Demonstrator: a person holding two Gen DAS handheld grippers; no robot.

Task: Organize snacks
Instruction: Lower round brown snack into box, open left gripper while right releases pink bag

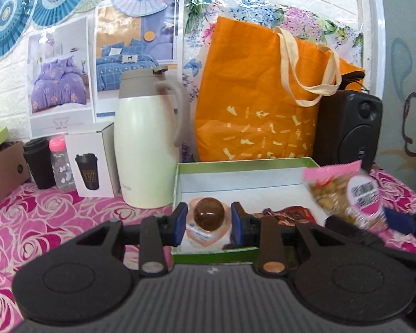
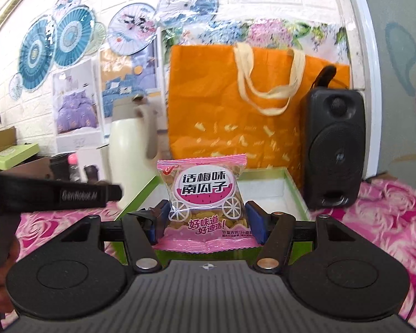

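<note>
So the green box (image 1: pixel 246 163) is the anchor here: the left gripper (image 1: pixel 208 222) is pinching a clear-wrapped brown round snack (image 1: pixel 209 214) just over the box's near edge, and the right gripper (image 2: pixel 208 219) has its tongs pressed onto a pink pumpkin seed packet (image 2: pixel 205 194), held up over the box's near-right side. Only one dark red wrapped snack (image 1: pixel 285 213) looks to be lying inside the box already, near its front, so I'd say it's early to midway, with both held snacks not yet set down. Can't tell if more snacks wait outside the box.
</note>
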